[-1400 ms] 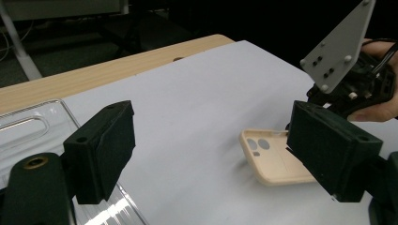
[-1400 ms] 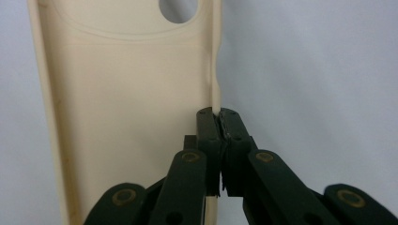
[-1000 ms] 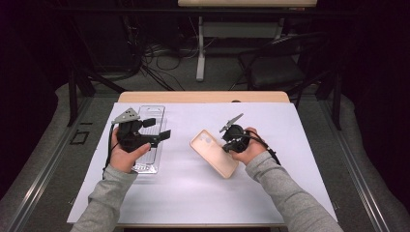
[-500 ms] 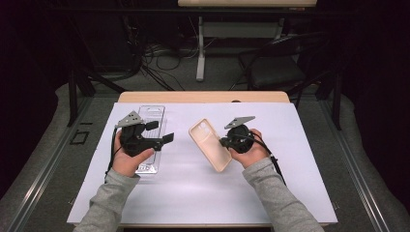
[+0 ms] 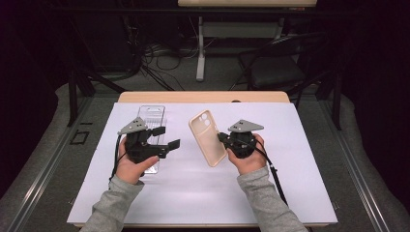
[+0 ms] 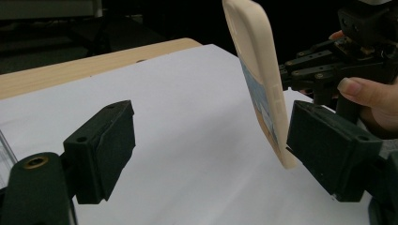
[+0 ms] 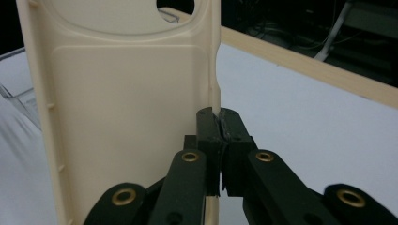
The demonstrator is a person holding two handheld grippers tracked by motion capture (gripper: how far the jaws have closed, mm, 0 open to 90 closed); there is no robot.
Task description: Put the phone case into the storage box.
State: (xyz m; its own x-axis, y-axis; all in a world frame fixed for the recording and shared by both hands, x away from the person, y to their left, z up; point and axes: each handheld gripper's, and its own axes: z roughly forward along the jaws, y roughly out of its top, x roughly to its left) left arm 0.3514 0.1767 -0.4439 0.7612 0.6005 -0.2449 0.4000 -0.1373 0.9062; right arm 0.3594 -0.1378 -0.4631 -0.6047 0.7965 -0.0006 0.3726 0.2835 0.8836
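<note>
Mid-frame, the right gripper (image 5: 223, 139) pinches a beige phone case (image 5: 207, 137) lifted upright; the left gripper (image 5: 167, 137), jaws wide and empty, probably receives it next.

Phone case (image 7: 117, 108): we found its top and bottom cut off by the right gripper view's edges. Clear tray (image 5: 153, 126): we saw its near part hidden behind the left tool (image 5: 164, 137); contents too small to tell.
</note>
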